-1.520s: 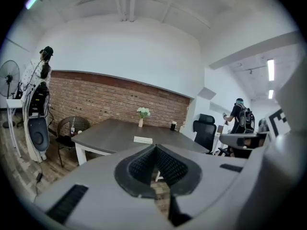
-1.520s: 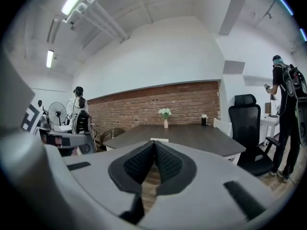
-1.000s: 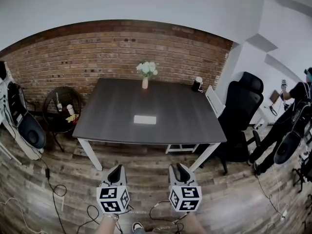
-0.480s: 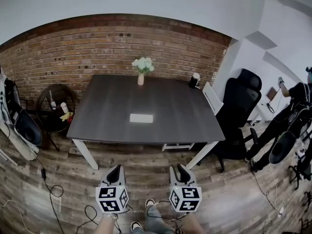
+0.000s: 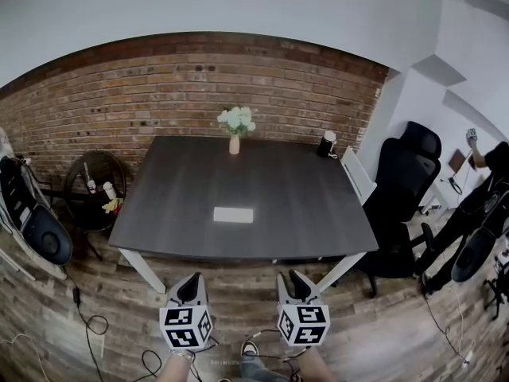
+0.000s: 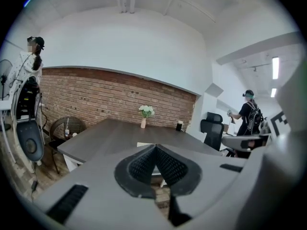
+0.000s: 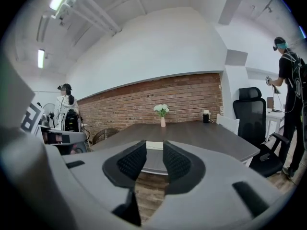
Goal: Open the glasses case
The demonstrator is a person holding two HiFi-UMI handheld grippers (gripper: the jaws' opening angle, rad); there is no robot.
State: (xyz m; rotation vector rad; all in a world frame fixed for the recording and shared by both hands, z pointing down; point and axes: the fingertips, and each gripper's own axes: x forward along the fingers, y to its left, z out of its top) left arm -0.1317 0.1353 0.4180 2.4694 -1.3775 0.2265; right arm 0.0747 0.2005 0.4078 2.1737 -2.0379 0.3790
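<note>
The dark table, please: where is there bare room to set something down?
Most of the table is bare: left and right of the glasses case, and between it and the vase. The far edge, with vase and cup, is busiest.

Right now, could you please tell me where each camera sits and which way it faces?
Head view: on the person's head, looking steeply down at the dark table and the white case on it; the left gripper and right gripper show at the bottom.
Left gripper view: on the left gripper, facing the table along its shut fingers.
Right gripper view: on the right gripper, facing the table along its parted, empty fingers.
Shared: both gripper views show the flower vase before the brick wall.
</note>
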